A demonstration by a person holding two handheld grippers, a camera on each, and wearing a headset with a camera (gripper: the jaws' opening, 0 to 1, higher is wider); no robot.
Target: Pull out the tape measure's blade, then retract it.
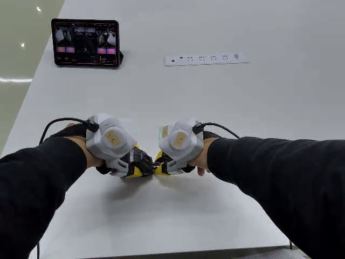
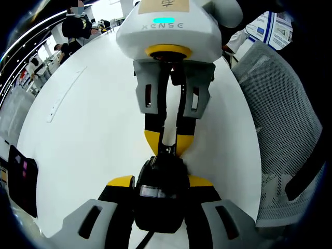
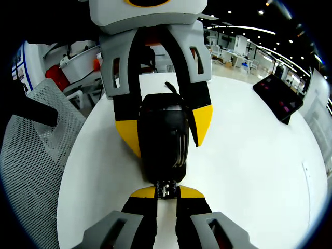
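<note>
1. left claw (image 2: 160, 181) clamped across black tape measure case (image 2: 158, 205), near worktop (image 1: 242, 108) front edge.
2. right claw (image 3: 166, 193) pinched on blade hook (image 3: 166, 187), just beside case mouth.
3. Next: draw right claw straight along blade line, steady; hold case fixed, no twist.

White workbench (image 1: 226, 108); mesh chair (image 2: 282, 129)

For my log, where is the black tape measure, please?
Head view, low centre: the black tape measure is clamped in the left tool, facing the right tool.
</note>
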